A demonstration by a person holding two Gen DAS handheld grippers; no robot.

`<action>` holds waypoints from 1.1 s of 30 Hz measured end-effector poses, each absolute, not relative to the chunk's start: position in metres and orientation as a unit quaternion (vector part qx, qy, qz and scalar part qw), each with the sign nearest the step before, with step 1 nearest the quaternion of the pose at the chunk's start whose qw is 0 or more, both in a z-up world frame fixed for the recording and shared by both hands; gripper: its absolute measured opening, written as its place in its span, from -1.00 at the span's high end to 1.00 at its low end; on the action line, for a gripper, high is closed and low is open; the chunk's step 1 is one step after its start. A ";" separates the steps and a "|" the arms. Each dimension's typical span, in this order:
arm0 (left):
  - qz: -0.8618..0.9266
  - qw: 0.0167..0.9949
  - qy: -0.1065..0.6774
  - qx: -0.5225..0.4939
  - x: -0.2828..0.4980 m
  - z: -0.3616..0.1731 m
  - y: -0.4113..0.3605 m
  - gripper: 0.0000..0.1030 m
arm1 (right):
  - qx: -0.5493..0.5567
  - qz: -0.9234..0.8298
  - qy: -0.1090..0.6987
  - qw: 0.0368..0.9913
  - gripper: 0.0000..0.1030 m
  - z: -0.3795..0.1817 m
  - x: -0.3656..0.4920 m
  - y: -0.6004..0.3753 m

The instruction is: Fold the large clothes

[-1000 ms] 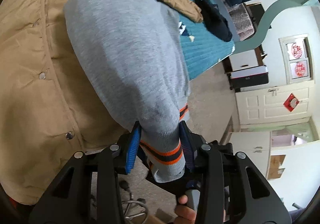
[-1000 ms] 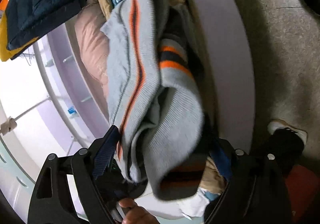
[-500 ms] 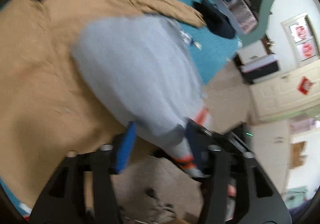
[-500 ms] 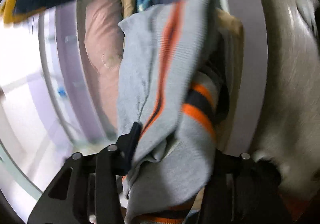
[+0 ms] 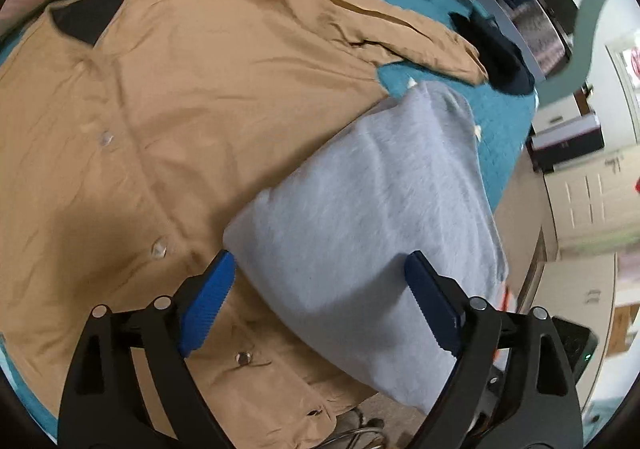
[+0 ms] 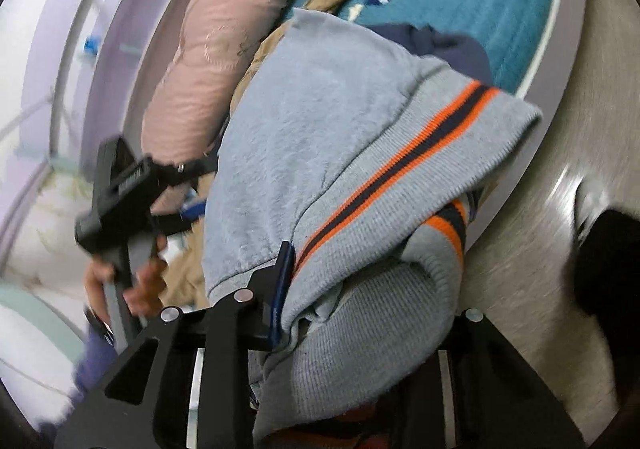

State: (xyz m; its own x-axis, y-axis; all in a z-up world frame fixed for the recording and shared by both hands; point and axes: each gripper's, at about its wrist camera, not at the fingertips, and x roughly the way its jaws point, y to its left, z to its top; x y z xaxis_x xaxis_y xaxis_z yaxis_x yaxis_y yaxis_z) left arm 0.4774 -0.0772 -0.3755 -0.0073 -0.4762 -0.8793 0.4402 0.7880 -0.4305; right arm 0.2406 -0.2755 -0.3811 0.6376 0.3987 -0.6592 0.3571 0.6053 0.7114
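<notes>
The left gripper [image 5: 320,301] is opening, its blue fingers [image 5: 206,309] spread clear of the grey sweater [image 5: 360,209], which lies over a tan jacket [image 5: 160,109] near the bed's [image 5: 500,129] edge. The right gripper [image 6: 360,289] is closing on the sweater's striped hem [image 6: 400,169] (its far finger is hidden under knit).

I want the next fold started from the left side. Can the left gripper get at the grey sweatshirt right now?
Probably yes. The left gripper, jaws opening, already straddles the grey sweatshirt lying on the tan jacket, with nothing between. The right gripper is closing on its striped hem, clear of that side.
</notes>
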 end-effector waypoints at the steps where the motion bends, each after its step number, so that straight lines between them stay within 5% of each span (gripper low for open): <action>1: -0.332 0.703 0.629 -0.005 0.475 -0.373 -0.080 -0.70 | 0.422 0.019 0.435 0.795 0.50 -0.375 0.237 -0.280; 16: -0.326 0.764 0.545 0.112 0.409 -0.362 -0.137 -0.75 | 0.183 0.039 0.574 0.797 0.56 -0.358 0.262 -0.372; 33: -0.286 0.738 0.610 -0.029 0.377 -0.377 -0.138 -0.76 | 0.180 0.003 0.607 0.774 0.67 -0.379 0.292 -0.432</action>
